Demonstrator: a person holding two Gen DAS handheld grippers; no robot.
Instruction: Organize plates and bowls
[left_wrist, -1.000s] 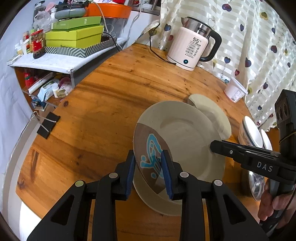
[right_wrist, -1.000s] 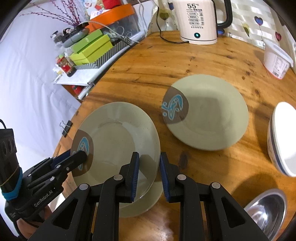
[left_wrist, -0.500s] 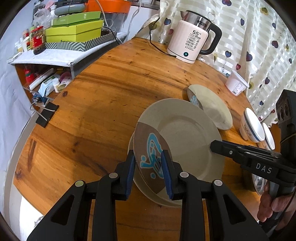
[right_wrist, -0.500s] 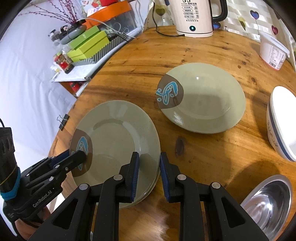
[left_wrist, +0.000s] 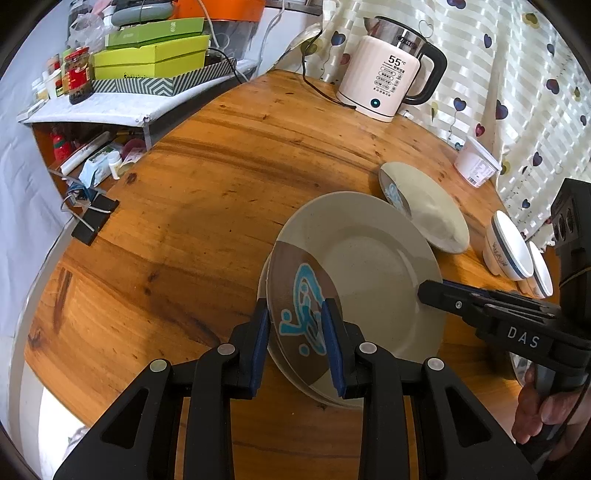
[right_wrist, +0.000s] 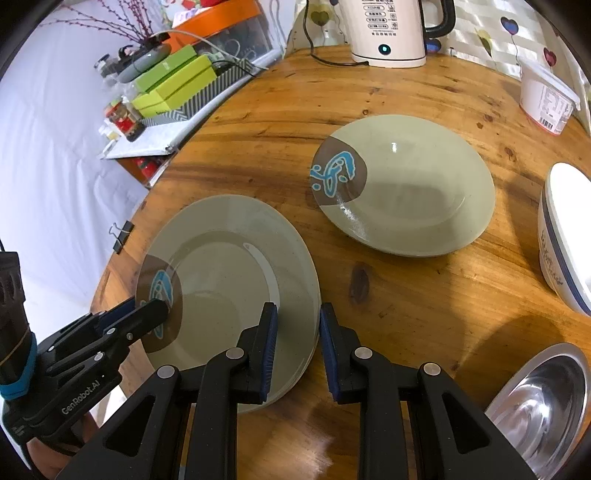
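Note:
A green plate with a brown and blue patch (left_wrist: 369, 266) (right_wrist: 221, 280) rests on a second like plate (left_wrist: 314, 391), stacked on the round wooden table (left_wrist: 207, 192). My left gripper (left_wrist: 295, 332) straddles the top plate's patterned rim, jaws a little apart. My right gripper (right_wrist: 295, 332) straddles the opposite rim, jaws also apart. A third green plate (right_wrist: 406, 184) (left_wrist: 424, 206) lies further back. A white bowl with a blue band (right_wrist: 565, 236) (left_wrist: 506, 243) and a steel bowl (right_wrist: 546, 402) stand at the right.
A white kettle (left_wrist: 388, 81) with its cord stands at the far edge. A white tub (right_wrist: 546, 99) is at the back right. A shelf with green boxes (left_wrist: 147, 59) and jars lies left of the table. A binder clip (left_wrist: 92, 221) hangs at the left edge.
The top plate has come down from a tilt onto the lower plate. Both grippers' jaws have widened slightly around its rim.

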